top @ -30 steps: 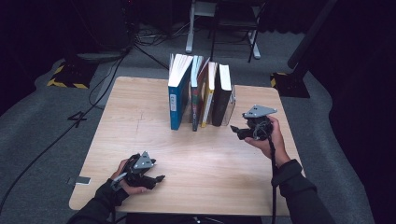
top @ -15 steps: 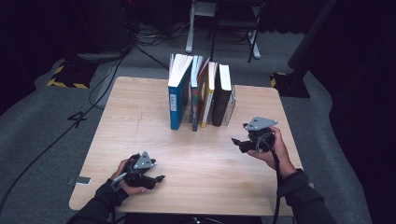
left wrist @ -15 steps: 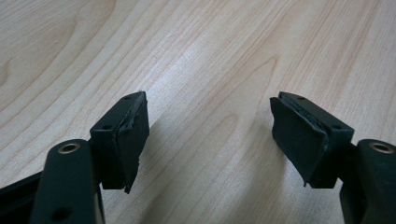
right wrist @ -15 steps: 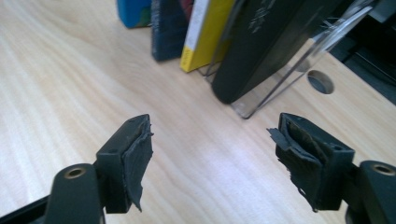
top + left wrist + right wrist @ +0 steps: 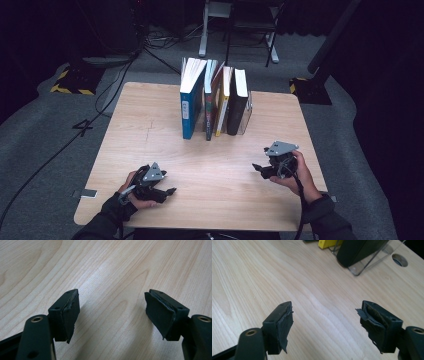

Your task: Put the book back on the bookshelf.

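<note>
Row of upright books in a clear stand, all standing, none gripped. My right gripper, jaws apart and empty, sits on the pale wooden table with the black book ahead of its jaws. My left gripper, also apart and empty, rests well short of the row. I judge the shelving done, or not begun.

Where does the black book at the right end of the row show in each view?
High view: the black book stands rightmost in the row, upper centre, against a clear bookend.
Left gripper view: the wooden table lies beyond the open jaws; the black book is not in it.
Right gripper view: its spine is top centre-right.
Shared landmark: the wood-grain table.
</note>
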